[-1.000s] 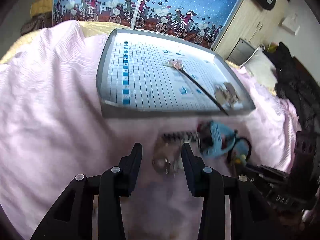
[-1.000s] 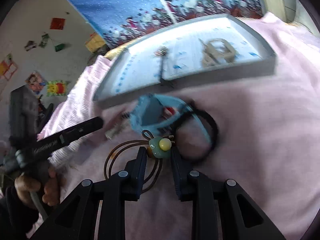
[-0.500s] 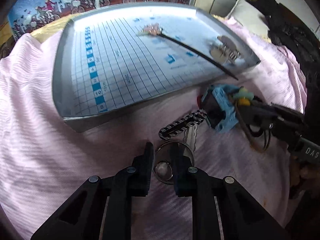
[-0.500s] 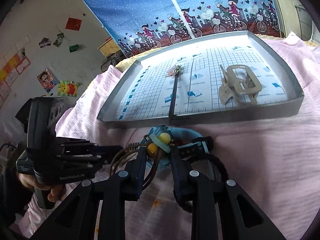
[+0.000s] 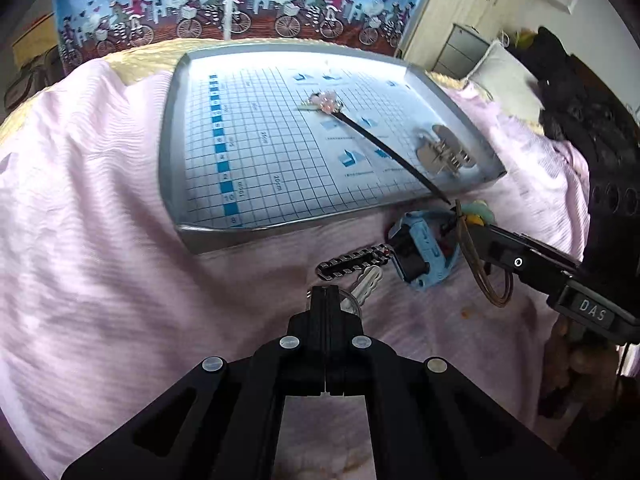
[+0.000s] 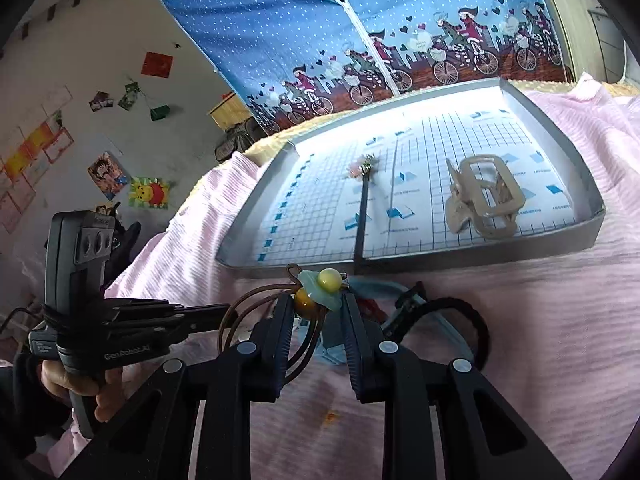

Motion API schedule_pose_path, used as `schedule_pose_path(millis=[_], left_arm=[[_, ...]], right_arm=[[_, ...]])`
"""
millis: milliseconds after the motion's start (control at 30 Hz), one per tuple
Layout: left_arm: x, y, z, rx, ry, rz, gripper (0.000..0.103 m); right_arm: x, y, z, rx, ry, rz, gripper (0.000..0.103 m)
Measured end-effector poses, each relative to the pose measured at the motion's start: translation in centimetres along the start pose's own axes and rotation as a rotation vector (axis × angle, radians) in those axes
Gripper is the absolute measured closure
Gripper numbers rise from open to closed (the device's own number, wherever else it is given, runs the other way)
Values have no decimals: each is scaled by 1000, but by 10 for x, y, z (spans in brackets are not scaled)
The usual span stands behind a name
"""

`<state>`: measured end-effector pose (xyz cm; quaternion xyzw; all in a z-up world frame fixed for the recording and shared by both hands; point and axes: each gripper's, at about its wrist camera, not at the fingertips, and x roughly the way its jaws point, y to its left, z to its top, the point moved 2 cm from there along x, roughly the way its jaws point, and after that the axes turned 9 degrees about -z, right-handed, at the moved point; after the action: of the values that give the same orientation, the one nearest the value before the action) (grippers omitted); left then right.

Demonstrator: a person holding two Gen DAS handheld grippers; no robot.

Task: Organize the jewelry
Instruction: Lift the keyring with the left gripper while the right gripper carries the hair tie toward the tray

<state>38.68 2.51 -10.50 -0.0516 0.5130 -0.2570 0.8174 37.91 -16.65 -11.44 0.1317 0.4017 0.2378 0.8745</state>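
Observation:
My left gripper (image 5: 326, 294) is shut on the ring of a silver key (image 5: 369, 280) lying on the pink bedspread, just in front of the grey tray (image 5: 176, 184). A black-and-white checkered strap (image 5: 352, 264) and a blue watch (image 5: 422, 254) lie right of the key. My right gripper (image 6: 316, 310) is shut on a brown hair tie with green and yellow beads (image 6: 322, 282), held at the tray's front rim (image 6: 440, 264). In the tray lie a hair stick with a pink flower (image 6: 362, 208) and a beige claw clip (image 6: 484, 196).
A black elastic band (image 6: 476, 320) lies by the watch, right of my right gripper. A hand (image 6: 80, 376) holds the left gripper (image 6: 228, 312) at the left. A blue bicycle-print fabric cover (image 5: 240, 4) stands behind the tray. Dark clothing (image 5: 580, 100) is piled at the right.
My left gripper has shut on the key ring that lay between its fingers. My right gripper has carried the beaded hair tie up to the tray's front rim.

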Motion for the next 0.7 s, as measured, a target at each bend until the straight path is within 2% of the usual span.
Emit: schedule_pose_path(millis=[100,133,267,467,567,700], left_arm=[[0,-3,-4,-4,35,9,103],[0,-4,-6,-20,40,-18,103],[-10,-12,-17,-18,-8,-51,103],[9,-29,-31,127,74,65,103],[15,-40,-32,206,63,139,103],[19,-44,-32,259,44,228,103]], right_arm=[[-2,4,0,-13,-2,-4,80],[-1,4,0,-16,1,-6,80],[2,4,-1,-25,20,-25,80],[1,-3,-1,2,26,-24,80],[1,-3,-1,1,27,-24,80],[2,-5,-2,0,36,-22,80]])
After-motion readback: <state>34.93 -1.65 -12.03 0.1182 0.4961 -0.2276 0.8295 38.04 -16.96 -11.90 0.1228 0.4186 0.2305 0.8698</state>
